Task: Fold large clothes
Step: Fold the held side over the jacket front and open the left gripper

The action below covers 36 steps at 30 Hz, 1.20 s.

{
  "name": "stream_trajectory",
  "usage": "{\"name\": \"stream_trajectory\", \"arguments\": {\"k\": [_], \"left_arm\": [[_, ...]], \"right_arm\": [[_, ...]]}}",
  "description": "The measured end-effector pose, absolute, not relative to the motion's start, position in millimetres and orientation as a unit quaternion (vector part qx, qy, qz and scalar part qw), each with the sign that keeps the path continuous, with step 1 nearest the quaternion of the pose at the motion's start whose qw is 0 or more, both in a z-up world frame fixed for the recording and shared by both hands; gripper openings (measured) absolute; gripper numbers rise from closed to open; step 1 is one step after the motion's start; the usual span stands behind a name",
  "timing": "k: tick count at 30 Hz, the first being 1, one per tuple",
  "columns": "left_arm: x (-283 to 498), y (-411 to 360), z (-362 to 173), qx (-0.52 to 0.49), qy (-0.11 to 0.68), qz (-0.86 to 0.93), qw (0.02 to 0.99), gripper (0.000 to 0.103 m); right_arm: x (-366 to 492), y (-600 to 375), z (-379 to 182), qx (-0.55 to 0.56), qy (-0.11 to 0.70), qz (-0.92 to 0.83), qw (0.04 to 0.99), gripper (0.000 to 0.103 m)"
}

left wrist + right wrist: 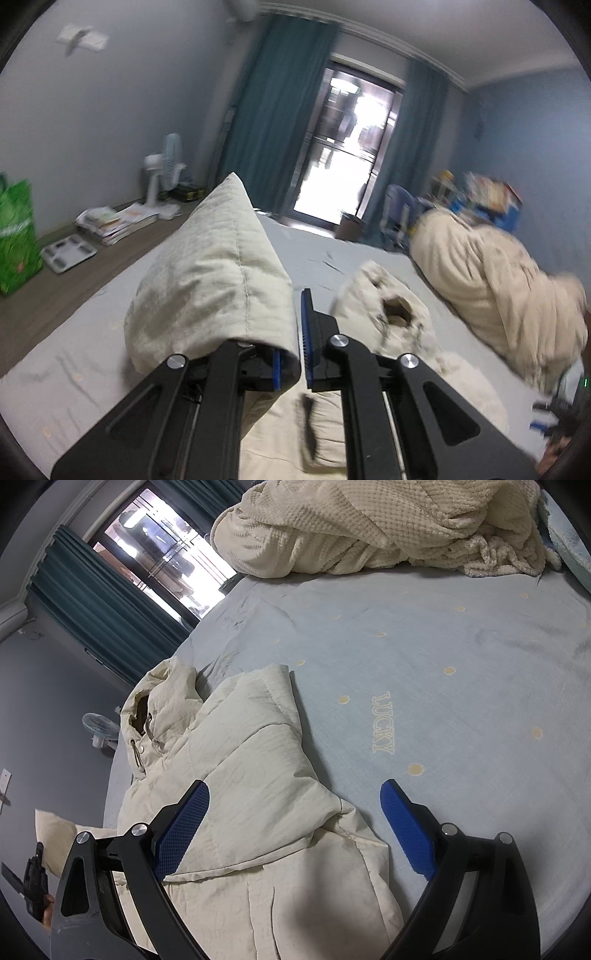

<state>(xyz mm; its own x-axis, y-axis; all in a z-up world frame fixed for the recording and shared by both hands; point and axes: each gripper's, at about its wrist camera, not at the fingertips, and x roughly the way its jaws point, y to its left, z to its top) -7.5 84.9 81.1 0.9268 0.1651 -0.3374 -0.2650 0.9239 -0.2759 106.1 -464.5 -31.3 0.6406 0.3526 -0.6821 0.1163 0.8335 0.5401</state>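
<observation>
A cream quilted hooded jacket (258, 775) lies on the pale blue bed sheet (461, 646). Its near sleeve is folded across the body, and its hood (155, 709) points toward the window. My left gripper (295, 332) is shut on the jacket's other sleeve (210, 280) and holds it raised above the bed; the hood (388, 314) lies just beyond. That lifted sleeve also shows in the right wrist view (55, 834). My right gripper (295, 805) is open and empty, just above the jacket's folded sleeve and right edge.
A heap of cream blankets (369, 524) lies at the far side of the bed, seen also in the left wrist view (498, 280). On the floor stand a fan (166, 166), stacked papers (114, 221), a scale (68, 253) and a green bag (16, 236). Teal curtains (273, 110) frame the window.
</observation>
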Motion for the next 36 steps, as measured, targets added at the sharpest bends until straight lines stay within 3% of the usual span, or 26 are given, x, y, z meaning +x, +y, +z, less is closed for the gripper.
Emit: {"name": "stream_trajectory", "arguments": {"k": [14,23,28,33,36], "left_arm": [[52,-57,18,-0.055,0.281,-0.024,0.958,0.006],[87,-82,-44,-0.039,0.413,-0.053,0.909,0.009],[88,-77,-49,-0.063,0.439,-0.068,0.894,0.023],[71,-85,-43,-0.060,0.453,-0.088,0.885,0.049],[57,-98,-37,-0.034,0.450,-0.097,0.887,0.056]], "right_arm": [[106,-463,-32,0.284,0.419,0.070,0.860,0.090],[106,-465,-33,0.285,0.420,0.071,0.859,0.090],[107,-466,-35,0.287,0.422,0.070,0.857,0.090],[106,-468,-37,0.292,0.424,0.069,0.855,0.090],[106,-468,-37,0.290,0.423,0.070,0.856,0.090]]}}
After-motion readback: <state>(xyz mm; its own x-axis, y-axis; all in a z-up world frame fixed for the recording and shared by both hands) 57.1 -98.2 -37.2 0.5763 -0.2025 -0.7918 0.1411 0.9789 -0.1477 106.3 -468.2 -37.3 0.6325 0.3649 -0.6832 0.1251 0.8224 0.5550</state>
